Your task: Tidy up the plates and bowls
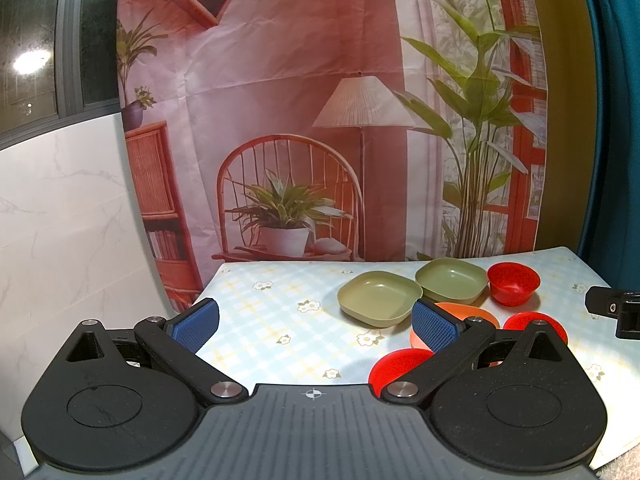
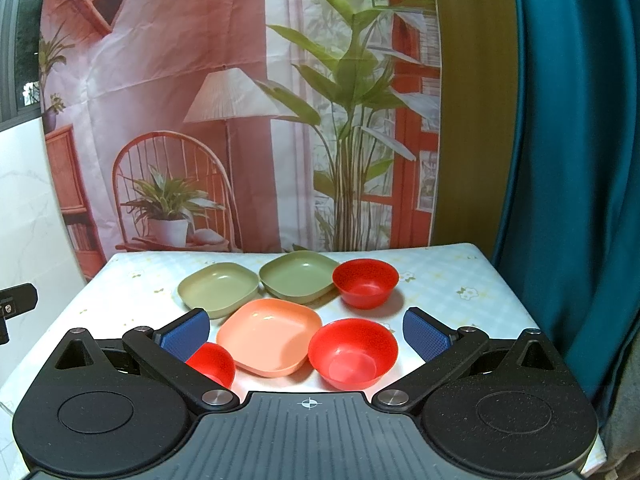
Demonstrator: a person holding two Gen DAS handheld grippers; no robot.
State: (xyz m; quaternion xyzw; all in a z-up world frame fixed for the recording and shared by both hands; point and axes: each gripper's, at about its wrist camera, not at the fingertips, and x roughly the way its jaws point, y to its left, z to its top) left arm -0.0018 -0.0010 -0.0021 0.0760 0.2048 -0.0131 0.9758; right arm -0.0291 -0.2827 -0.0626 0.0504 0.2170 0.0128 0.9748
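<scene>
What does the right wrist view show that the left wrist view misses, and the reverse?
Only the right wrist: the whole orange plate and front red bowl, unblocked, between the open right claw.

Only the left wrist: bare tablecloth between the open left claw.

Both: two green plates and the back red bowl.

My left wrist camera looks forward along the left hand-held gripper [image 1: 315,324] from above the near left of the tabletop [image 1: 260,312], facing the printed backdrop [image 1: 304,120]; the dishes sit to its right. My right wrist camera rides the right hand-held gripper [image 2: 306,334] further right, nearer the dishes and facing the same way. Both views share the two green plates [image 2: 218,288], the orange plate [image 2: 270,336] and the red bowls [image 2: 366,282].
</scene>
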